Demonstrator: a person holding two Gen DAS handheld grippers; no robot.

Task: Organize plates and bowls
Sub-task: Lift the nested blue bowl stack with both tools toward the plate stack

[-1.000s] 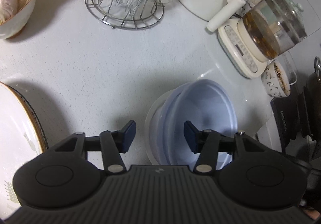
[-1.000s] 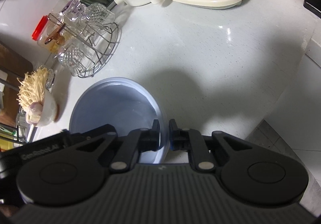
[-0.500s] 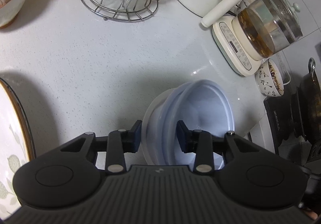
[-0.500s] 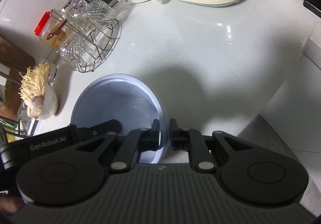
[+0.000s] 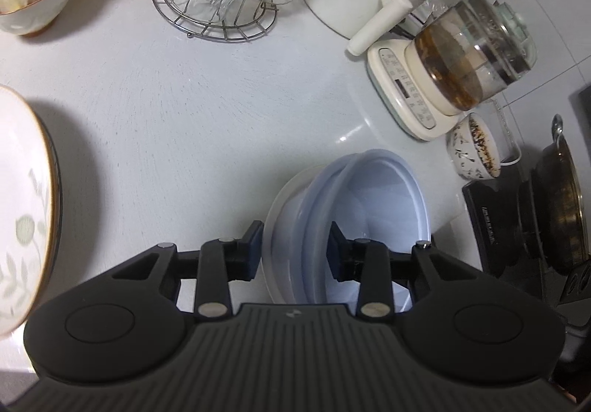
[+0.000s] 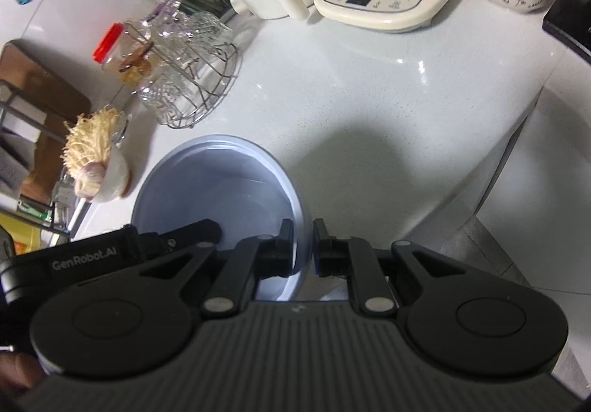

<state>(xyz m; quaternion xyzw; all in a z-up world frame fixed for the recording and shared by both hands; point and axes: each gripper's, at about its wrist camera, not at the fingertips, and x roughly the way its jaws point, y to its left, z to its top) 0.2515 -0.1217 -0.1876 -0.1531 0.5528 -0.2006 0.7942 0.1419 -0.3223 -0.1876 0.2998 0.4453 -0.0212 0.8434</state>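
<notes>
Left tool [image 5: 295,251]: I had it clamped across the blue bowl stack's [image 5: 373,197] near rims.
Right tool [image 6: 303,247]: pinched tight on the opposite rim, bowls [image 6: 221,183] ahead-left.

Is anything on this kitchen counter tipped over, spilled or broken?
Nothing looks spilled or broken. The one odd thing is the stack of bowls: the left gripper and right gripper each pinch its rim, and the blue bowls sit crooked inside the white one.

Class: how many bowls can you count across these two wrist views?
4: two nested blue bowls held by both tools, garlic bowl far left, patterned bowl beside the kettle base. Others may be hidden.
</notes>
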